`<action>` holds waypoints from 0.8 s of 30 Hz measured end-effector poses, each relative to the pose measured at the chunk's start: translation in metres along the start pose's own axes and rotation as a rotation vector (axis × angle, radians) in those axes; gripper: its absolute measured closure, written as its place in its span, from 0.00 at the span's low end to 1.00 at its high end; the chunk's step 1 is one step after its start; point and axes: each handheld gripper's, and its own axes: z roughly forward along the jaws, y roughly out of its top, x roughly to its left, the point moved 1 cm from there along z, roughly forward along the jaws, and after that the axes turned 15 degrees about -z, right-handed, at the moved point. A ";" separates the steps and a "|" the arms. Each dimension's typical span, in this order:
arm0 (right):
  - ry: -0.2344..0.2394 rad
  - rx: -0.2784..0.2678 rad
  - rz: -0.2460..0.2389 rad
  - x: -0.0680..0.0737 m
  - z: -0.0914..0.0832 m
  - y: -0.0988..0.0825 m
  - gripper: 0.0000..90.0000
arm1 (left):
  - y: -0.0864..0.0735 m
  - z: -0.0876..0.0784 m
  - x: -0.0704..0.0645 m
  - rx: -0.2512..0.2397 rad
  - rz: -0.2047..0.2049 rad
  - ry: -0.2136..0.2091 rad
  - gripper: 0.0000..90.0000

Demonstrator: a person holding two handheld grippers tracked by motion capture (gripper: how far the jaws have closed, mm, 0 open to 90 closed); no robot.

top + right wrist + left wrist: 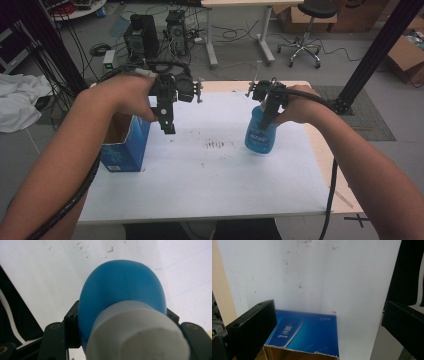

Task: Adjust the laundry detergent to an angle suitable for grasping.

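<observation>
Clamping the blue bottle (261, 136) just under its white cap (140, 337), your right hand-held gripper (265, 112) grasps the neck, where the body narrows and the jaws can close around it; the bottle hangs upright near the right side of the white table (210, 185), seemingly just off the surface. Your left hand-held gripper (169, 127) hovers released, jaws wide apart and empty, above the open blue carton (125, 145) at the left, likely waiting to steady it as the bottle's destination
</observation>
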 end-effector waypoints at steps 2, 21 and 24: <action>-0.005 -0.003 0.031 0.001 0.000 0.002 0.42 | 0.000 0.000 0.000 0.000 -0.001 0.001 0.00; -0.007 -0.011 0.225 0.009 0.013 0.018 0.42 | -0.003 0.002 -0.006 0.004 -0.007 -0.001 0.00; 0.001 -0.019 0.238 0.010 0.016 0.022 0.42 | -0.004 0.002 -0.006 0.007 -0.005 0.000 0.00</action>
